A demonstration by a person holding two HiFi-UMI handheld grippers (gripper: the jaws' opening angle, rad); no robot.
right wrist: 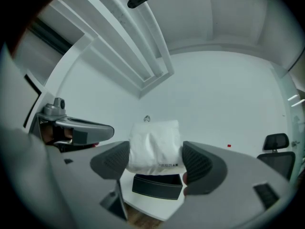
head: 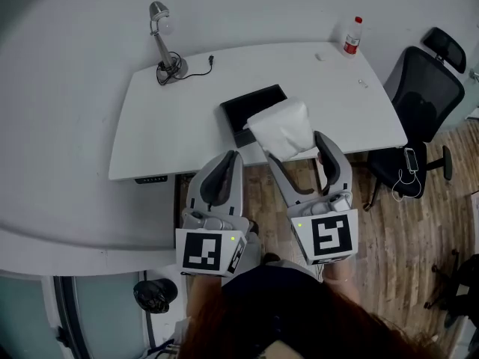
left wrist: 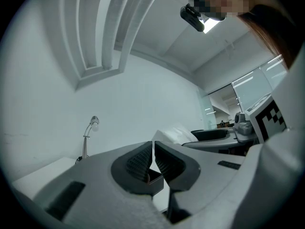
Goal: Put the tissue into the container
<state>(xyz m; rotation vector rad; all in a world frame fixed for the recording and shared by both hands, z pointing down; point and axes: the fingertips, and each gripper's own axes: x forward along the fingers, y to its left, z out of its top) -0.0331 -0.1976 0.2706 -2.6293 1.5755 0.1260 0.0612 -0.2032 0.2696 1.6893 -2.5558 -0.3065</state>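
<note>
A white soft pack of tissue [head: 283, 129] is held in the air above the front edge of the white table [head: 165, 118], with my right gripper [head: 298, 151] shut on its lower part. In the right gripper view the tissue pack [right wrist: 155, 145] fills the gap between the two pads. Just under and behind it lies a black open container [head: 247, 110] on the table, also seen as a black box [right wrist: 157, 186] below the pack. My left gripper [head: 227, 164] hangs near the table's front edge, jaws together with nothing between them [left wrist: 153, 162].
A desk lamp [head: 163, 43] with its cable stands at the table's back left. A plastic bottle with a red cap [head: 352, 36] stands at the back right. A black office chair [head: 423, 96] is to the right of the table, on wooden floor.
</note>
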